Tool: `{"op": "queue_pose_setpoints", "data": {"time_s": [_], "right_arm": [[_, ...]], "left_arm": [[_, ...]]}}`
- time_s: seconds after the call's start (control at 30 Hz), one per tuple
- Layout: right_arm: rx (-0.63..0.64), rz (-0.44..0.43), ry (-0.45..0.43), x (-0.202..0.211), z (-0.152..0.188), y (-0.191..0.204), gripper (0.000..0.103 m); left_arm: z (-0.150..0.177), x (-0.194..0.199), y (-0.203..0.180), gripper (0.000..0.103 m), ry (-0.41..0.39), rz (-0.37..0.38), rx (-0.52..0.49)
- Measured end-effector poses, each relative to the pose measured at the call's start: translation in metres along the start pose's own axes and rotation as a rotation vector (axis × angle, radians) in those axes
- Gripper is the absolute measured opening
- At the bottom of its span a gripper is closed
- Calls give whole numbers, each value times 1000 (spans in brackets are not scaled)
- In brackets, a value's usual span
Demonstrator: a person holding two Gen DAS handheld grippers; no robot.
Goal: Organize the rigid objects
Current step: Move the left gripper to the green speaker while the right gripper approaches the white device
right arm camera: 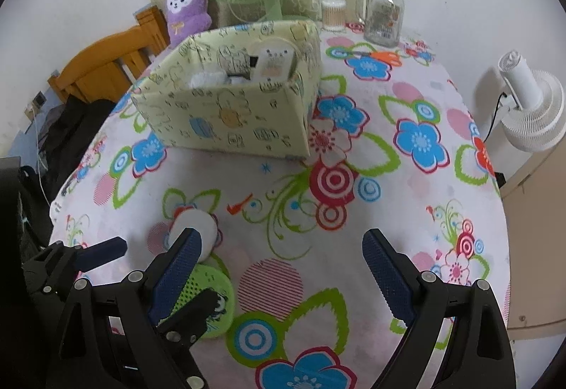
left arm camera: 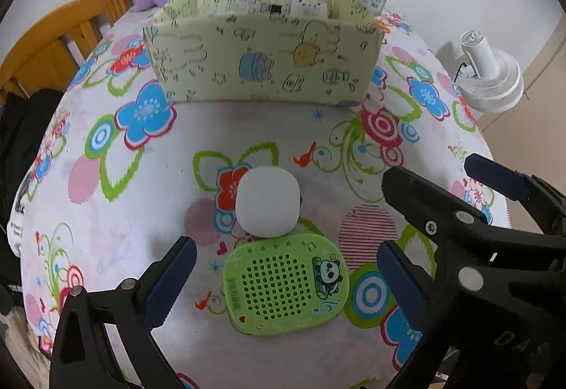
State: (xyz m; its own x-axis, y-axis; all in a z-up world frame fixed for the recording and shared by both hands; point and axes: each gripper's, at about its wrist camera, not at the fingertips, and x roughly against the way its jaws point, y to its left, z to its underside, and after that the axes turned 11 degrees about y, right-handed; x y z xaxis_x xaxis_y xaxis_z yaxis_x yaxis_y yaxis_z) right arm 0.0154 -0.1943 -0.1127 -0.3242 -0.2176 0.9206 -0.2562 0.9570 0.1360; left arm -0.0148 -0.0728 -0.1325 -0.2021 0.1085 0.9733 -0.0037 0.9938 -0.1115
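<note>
Your green panda speaker [left arm camera: 284, 283] lies flat on the bench [left arm camera: 106, 212] at about 6 o'clock from the patterned box [left arm camera: 261, 60], with the white round pad [left arm camera: 267, 201] touching its far edge at 12 o'clock. The speaker looks like a light, stiff plastic shell with a smooth, probably slippery face, so take it across its two short sides, not by the perforated grille. The white pad seems light too; whether it is soft or hard I cannot tell, so pinch it gently at the rim.

Your left tongs [left arm camera: 286, 268] stand wide open, the speaker between the pads with gaps on both sides, touching nothing. Your right tongs [right arm camera: 283, 268] are also wide open and empty over bare cloth, at 3 o'clock of the speaker. The box already holds a few items and has room near its front wall.
</note>
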Motion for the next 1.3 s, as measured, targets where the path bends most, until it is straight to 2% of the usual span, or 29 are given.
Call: {"op": "queue_pose_setpoints", "data": {"time_s": [0.5, 0.73, 1.07, 1.2, 1.3], "right_arm": [[-61, 11, 80, -31, 19, -20, 94], [-54, 20, 103, -38, 22, -23, 94], [-37, 25, 119, -46, 26, -21, 94], [-37, 23, 124, -48, 27, -19, 94], [-35, 20, 130, -50, 29, -17, 94]], "left_arm": [[13, -31, 6, 103, 63, 5, 103], [18, -37, 4, 103, 58, -12, 122], [31, -41, -12, 103, 22, -113, 50], [32, -41, -13, 102, 2, -117, 50], [33, -39, -13, 96, -4, -116, 43]]}}
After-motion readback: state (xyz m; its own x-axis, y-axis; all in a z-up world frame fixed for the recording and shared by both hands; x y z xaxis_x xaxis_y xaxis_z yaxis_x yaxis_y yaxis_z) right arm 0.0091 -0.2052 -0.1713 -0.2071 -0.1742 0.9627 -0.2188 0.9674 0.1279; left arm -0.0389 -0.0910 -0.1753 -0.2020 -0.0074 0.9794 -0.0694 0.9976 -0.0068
